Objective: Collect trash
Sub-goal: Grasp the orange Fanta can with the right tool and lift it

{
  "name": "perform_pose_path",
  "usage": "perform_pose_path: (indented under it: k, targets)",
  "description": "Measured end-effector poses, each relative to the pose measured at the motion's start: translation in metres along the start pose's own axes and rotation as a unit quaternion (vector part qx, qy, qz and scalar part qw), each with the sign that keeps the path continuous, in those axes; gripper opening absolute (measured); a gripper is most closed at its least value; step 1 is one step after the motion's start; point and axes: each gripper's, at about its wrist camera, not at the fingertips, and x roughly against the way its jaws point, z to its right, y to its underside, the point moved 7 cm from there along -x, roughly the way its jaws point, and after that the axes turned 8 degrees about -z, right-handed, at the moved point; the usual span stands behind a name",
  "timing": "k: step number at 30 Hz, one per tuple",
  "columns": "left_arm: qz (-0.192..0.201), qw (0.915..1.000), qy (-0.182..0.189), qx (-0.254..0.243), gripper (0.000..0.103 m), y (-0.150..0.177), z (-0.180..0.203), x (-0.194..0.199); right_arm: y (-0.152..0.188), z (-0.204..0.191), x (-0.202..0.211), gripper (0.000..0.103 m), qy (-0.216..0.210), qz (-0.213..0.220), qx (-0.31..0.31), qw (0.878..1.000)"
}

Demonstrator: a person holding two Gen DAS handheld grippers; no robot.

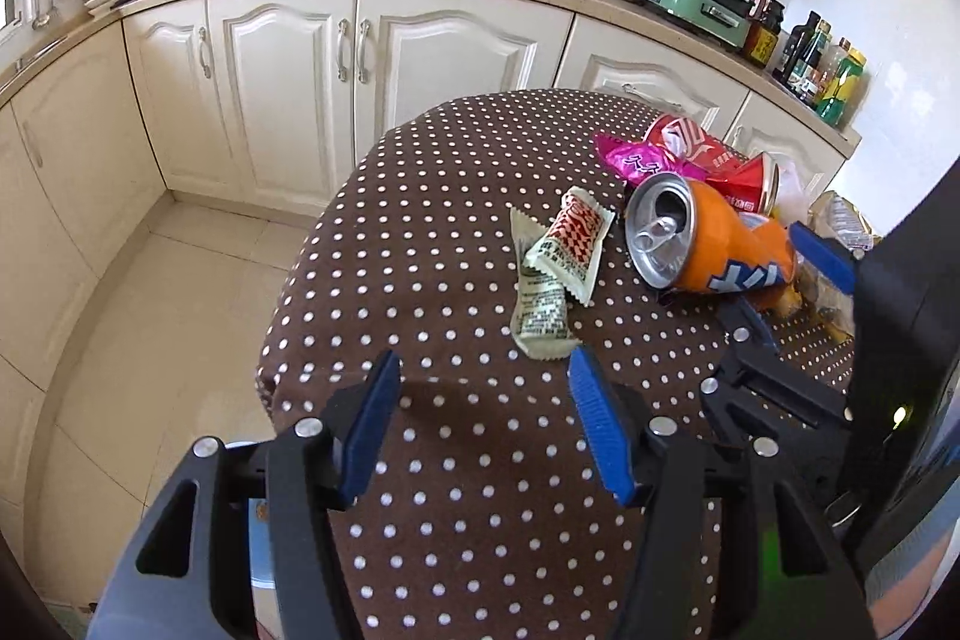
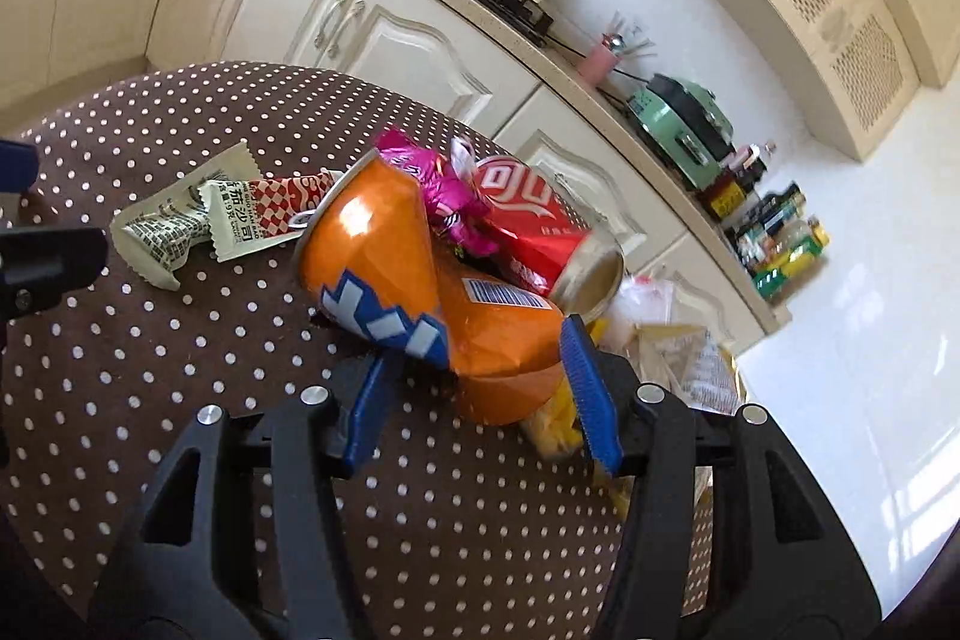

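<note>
on a brown polka-dot table (image 1: 456,232), the left gripper (image 1: 483,370) hangs open and empty just short of two white sauce packets (image 1: 555,268), while the right gripper (image 2: 474,346) stands open astride the dented base of one orange can (image 2: 420,280), with one red can (image 2: 540,226) and one pink wrapper (image 2: 444,184) beyond.

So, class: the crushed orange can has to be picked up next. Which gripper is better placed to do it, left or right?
Right. The right gripper already has its open jaws on either side of the orange can. The left gripper hangs over bare tablecloth, nearer the white wrapper.
</note>
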Motion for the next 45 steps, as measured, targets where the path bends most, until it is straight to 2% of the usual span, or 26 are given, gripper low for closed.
perform_pose_path:
  k: [3, 7, 14, 26, 30, 39, 45]
  targets:
    - [-0.002, 1.0, 0.007, 0.006, 0.058, -0.006, 0.0, -0.004, -0.008, -0.001, -0.005, 0.054, 0.018, 0.004, 0.015, 1.0]
    - [-0.008, 0.9999, 0.005, 0.008, 0.058, -0.012, 0.0, -0.013, -0.01, 0.002, -0.007, 0.054, -0.006, 0.008, -0.012, 1.0]
    - [-0.01, 0.9999, -0.012, 0.002, 0.058, -0.018, 0.005, -0.024, -0.014, -0.003, -0.008, 0.054, -0.001, 0.012, -0.003, 1.0]
    - [-0.012, 0.9999, -0.01, -0.005, 0.058, -0.025, 0.012, -0.035, -0.017, -0.009, -0.012, 0.054, -0.008, 0.008, -0.002, 1.0]
    - [-0.011, 0.9999, -0.011, -0.006, 0.059, -0.026, 0.013, -0.037, -0.017, -0.009, -0.011, 0.049, -0.016, 0.011, -0.008, 1.0]
    - [-0.009, 0.9999, -0.009, -0.009, 0.058, -0.027, 0.016, -0.036, -0.018, 0.013, 0.004, 0.048, -0.081, 0.037, -0.097, 0.991]
    - [-0.006, 0.9999, -0.012, -0.01, 0.058, -0.026, 0.018, -0.033, -0.014, 0.03, 0.01, 0.047, -0.151, 0.043, -0.17, 0.973]
